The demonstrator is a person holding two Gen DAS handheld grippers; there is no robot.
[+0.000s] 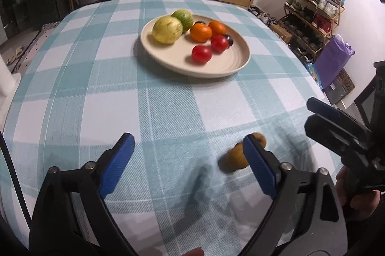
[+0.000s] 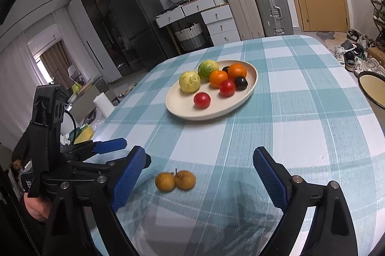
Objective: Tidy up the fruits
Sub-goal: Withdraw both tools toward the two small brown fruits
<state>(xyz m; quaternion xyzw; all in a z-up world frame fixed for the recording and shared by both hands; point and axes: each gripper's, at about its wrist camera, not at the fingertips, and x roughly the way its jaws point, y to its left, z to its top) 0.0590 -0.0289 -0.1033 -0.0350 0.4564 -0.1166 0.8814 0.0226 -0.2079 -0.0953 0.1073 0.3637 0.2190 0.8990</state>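
Two small brown fruits (image 2: 175,180) lie side by side on the checked tablecloth, between the wide-apart fingers of my right gripper (image 2: 200,152), nearer its left finger and untouched. In the left wrist view the brown fruits (image 1: 237,157) are partly hidden behind the right finger of my left gripper (image 1: 187,139), which is open over bare cloth. Further back a cream plate (image 2: 182,109) holds a yellow-green fruit (image 2: 189,81), a green one (image 2: 208,68), two oranges, two red tomatoes (image 2: 202,100) and dark plums. The same plate (image 1: 168,58) shows in the left wrist view.
A white bowl (image 2: 373,89) sits at the table's right edge. The table's edges (image 1: 320,92) drop off to a shoe rack (image 1: 312,12) on the right. Suitcases and drawers stand behind. A hand (image 1: 353,198) holds the right gripper close beside the left one.
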